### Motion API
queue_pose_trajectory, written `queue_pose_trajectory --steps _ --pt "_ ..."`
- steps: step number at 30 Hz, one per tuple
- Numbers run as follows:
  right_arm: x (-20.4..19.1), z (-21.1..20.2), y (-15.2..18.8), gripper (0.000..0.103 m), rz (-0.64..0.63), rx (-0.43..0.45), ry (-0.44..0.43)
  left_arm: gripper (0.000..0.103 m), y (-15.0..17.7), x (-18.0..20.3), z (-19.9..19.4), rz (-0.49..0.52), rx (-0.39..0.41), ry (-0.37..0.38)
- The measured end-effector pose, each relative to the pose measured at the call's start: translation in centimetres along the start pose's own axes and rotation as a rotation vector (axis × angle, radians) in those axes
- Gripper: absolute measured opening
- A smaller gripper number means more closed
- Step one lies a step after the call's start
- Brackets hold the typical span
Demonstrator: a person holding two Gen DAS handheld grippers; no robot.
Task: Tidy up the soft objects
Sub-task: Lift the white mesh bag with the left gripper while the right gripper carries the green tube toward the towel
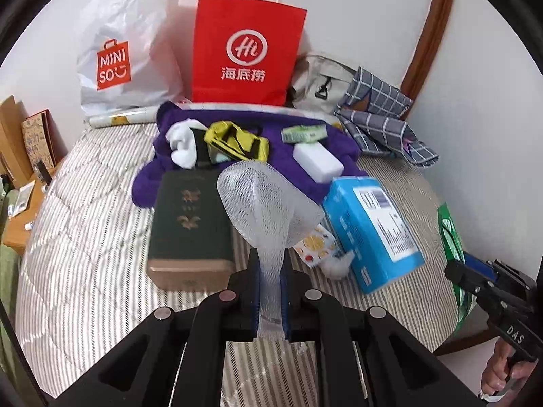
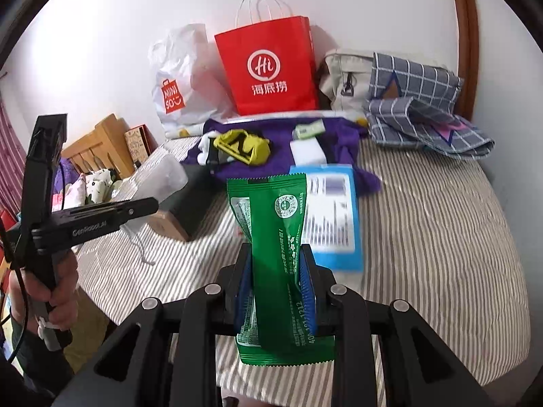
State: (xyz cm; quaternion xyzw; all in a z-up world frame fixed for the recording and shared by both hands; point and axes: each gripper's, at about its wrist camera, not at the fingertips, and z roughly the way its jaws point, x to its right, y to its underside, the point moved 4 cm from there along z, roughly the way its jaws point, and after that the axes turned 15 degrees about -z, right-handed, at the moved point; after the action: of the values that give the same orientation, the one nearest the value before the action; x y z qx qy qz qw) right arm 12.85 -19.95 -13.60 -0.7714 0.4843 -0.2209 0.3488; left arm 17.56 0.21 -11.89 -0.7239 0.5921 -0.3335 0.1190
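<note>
Red bag [image 1: 247, 51] reads "Hi" (white bag [image 1: 125, 51]: "MINISO").

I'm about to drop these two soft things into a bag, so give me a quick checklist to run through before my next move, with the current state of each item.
1. Left gripper shut on the white foam mesh sleeve: ok.
2. Right gripper shut on the green plastic snack pouch: ok, though the pouch is folded between the pads.
3. Both held items lifted off the striped bed cover: ok.
4. Red paper shopping bag standing upright against the wall: ok.
5. Red bag's mouth open wide enough: cannot tell.
6. Path to the bags free: not ok; the purple cloth with its clutter and the blue cardboard box lie between.
</note>
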Motion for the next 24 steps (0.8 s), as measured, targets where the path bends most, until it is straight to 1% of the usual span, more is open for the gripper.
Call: queue_pose_trajectory --steps 6,14,16,21,24 --pt "0.2 1.0 -3.2 0.027 -0.019 0.024 0.006 0.01 -2.7 -0.8 -0.2 -0.016 0.029 -0.005" --pt "1.2 3.4 -7.1 0.027 -0.032 0.043 0.0 0.01 -6.3 -1.4 1.3 -0.02 0.044 -0.015" --pt "1.7 4.4 -8.2 0.027 -0.03 0.044 -0.014 0.01 -7.3 -1.6 1.7 -0.023 0.047 -0.02" --pt "2.6 6.9 -10.5 0.027 -0.035 0.029 -0.011 0.01 -9.5 -1.8 2.7 -0.031 0.054 -0.034" --pt "3.0 8.2 -11.7 0.027 -0.037 0.027 -0.024 0.01 -10.7 -1.9 3.2 -0.031 0.062 -0.041"
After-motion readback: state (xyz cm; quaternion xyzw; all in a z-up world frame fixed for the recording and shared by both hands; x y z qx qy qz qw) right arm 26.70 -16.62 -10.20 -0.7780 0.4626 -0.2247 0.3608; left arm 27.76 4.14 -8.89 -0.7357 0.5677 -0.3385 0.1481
